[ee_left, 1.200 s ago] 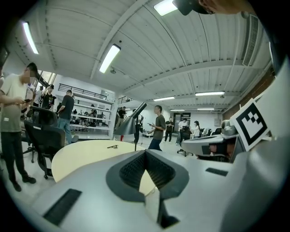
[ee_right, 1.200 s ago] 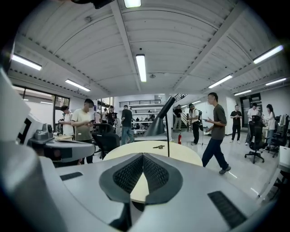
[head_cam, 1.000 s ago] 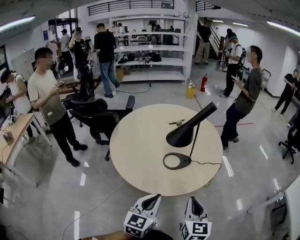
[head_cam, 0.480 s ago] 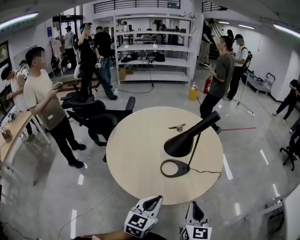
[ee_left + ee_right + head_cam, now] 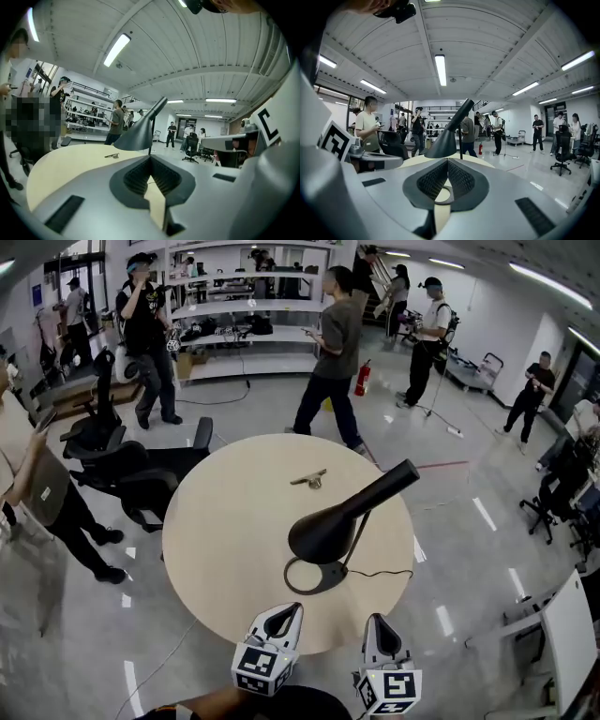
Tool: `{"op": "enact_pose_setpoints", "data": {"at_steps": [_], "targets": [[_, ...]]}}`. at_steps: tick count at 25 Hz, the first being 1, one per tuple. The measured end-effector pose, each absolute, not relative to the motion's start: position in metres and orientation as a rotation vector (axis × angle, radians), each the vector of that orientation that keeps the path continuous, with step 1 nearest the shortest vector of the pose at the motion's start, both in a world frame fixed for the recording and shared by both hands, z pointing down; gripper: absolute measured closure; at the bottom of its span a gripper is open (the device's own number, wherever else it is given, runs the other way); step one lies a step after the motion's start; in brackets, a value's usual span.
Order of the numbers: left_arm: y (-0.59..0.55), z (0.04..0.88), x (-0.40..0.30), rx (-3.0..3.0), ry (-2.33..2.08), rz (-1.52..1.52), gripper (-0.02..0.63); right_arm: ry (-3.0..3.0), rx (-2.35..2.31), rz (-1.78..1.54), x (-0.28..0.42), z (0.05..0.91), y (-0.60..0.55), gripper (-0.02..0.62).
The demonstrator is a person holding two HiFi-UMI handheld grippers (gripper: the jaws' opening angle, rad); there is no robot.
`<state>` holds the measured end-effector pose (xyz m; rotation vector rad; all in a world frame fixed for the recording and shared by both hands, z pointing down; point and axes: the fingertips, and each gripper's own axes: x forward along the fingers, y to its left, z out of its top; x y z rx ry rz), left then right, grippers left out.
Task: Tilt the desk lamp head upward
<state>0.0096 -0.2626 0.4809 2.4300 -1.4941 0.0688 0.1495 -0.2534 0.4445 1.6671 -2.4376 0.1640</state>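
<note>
Black desk lamp stands on the round table dead ahead of 2 claws, head drooping toward them; left gripper and right gripper, both closed on nothing and short of it, look staged for approach.

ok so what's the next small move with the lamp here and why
Probably bring the right gripper forward toward the black cone-shaped lamp head, opening its jaws on the way. Both it and the left gripper are shut and empty at the near edge of the round beige table, well short of that head, whose mouth faces down.
</note>
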Motion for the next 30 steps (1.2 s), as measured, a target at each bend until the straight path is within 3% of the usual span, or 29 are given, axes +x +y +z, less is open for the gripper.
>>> {"op": "enact_pose_setpoints", "data": {"at_steps": [17,25,30], "targets": [[-0.360,0.508,-0.049,2.371,-1.260,-0.011,0.555,-2.586,1.597,-0.182,0.095,0.311,-0.373,0.578],[-0.384,0.521,-0.028,2.282,-1.165,-0.088,0.462,-2.691,1.432,-0.387,0.102,0.251,-0.427,0.578],[-0.398,0.530,-0.012,2.216,-1.097,-0.204,0.449,-2.684,1.323,-0.529,0.108,0.219,-0.464,0.577]]}}
